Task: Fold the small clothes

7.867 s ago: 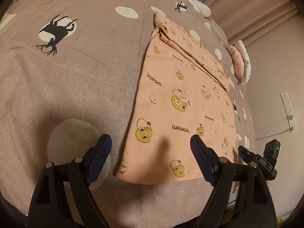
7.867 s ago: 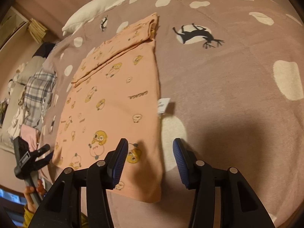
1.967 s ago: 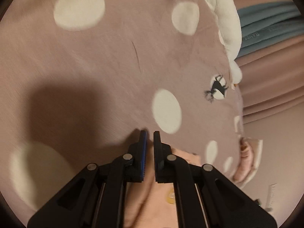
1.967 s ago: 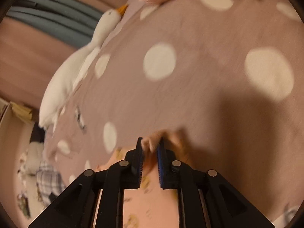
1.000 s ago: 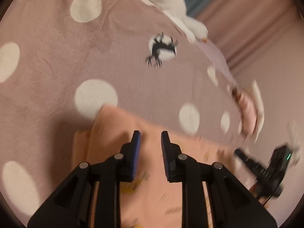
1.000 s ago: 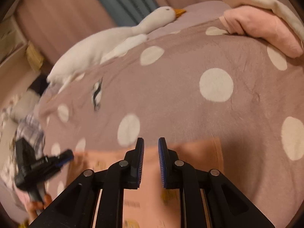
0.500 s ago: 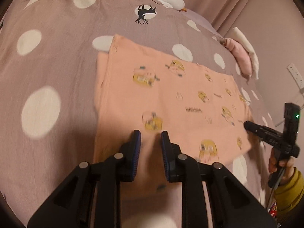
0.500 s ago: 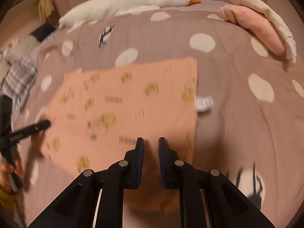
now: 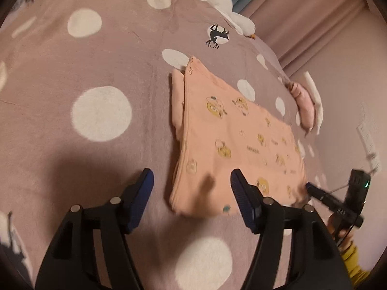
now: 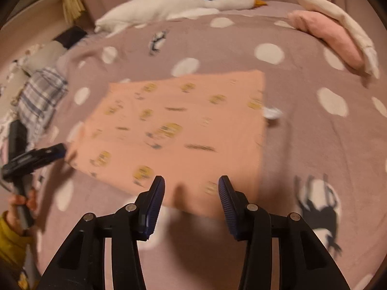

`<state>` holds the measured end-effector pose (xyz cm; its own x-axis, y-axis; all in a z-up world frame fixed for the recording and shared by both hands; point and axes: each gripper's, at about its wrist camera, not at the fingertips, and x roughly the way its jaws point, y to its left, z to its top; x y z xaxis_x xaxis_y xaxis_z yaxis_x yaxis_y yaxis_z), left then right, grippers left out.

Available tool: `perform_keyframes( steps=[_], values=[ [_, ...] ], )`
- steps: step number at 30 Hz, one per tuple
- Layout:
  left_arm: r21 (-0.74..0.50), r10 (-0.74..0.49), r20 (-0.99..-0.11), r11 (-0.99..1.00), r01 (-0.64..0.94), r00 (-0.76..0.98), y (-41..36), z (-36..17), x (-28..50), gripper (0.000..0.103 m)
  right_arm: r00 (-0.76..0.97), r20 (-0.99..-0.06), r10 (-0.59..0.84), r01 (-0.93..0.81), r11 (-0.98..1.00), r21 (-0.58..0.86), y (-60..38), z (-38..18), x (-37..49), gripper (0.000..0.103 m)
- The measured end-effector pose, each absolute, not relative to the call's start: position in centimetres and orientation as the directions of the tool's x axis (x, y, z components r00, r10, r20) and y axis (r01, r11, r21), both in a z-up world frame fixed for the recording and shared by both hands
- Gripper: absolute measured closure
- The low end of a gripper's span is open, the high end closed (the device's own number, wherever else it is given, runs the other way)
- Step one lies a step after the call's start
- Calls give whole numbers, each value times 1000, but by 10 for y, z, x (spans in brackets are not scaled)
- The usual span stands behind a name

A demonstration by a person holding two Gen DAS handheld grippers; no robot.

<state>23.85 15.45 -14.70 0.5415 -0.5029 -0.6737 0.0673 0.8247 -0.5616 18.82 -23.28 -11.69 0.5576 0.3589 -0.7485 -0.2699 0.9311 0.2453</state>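
Blue ribbed pads on black jaws, spread apart on the left gripper, having just been opening, nothing clamped between them; only the near corner of the peach garment seen through the gap. Same on the right gripper: jaws parted, just been opening, empty, with the garment's near edge showing between the tips.

Lying folded flat on the mauve polka-dot blanket, clear of both tools. In the left wrist view, stretched from 6 o'clock toward 1 o'clock, layered edges stacked along its 9 o'clock side, yellow cartoon prints across the top. In the right wrist view, blurred, a small white tag poking out at its 3 o'clock edge.

Farther out: white goose plush along the blanket at 12 o'clock; pink folded cloth with a cream one touching it at 2 o'clock; plaid cloth at 9 o'clock. At 8 o'clock in the right wrist view, a hand in a yellow sleeve gripping the other tool's handle.
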Motion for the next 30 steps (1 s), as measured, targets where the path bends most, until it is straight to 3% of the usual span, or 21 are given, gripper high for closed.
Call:
perform_keyframes(
  steps=[5, 12, 13, 15, 16, 17, 19, 23, 30],
  values=[
    [-629, -566, -658, 776, 52, 497, 144, -156, 269, 37, 513, -716, 473, -283, 881, 379, -207, -124, 221, 57],
    [-687, -643, -627, 723, 77, 440, 120, -155, 305, 40, 505, -703, 501, -287, 866, 411, -163, -124, 273, 57],
    [-684, -639, -631, 726, 74, 439, 117, -155, 308, 44, 515, -704, 490, -272, 872, 408, -157, -124, 283, 58],
    [-666, -622, -654, 744, 64, 431, 114, -156, 311, 75, 532, -710, 462, -256, 887, 385, -146, -123, 303, 70],
    [-654, -612, -667, 754, 60, 425, 112, -158, 313, 79, 543, -715, 441, -244, 897, 368, -143, -123, 309, 79],
    [-639, -600, -679, 767, 61, 423, 109, -158, 313, 79, 553, -720, 419, -236, 908, 347, -140, -124, 315, 89],
    [-617, -583, -691, 784, 69, 427, 107, -158, 312, 79, 579, -728, 367, -206, 930, 305, -134, -127, 328, 95],
    [-611, -577, -699, 789, 67, 422, 108, -159, 314, 80, 523, -786, 329, -166, 944, 285, -130, -147, 345, 95],
    [-611, -574, -703, 789, 56, 419, 109, -161, 316, 80, 528, -774, 348, -256, 935, 246, -128, -125, 311, 96]
  ],
)
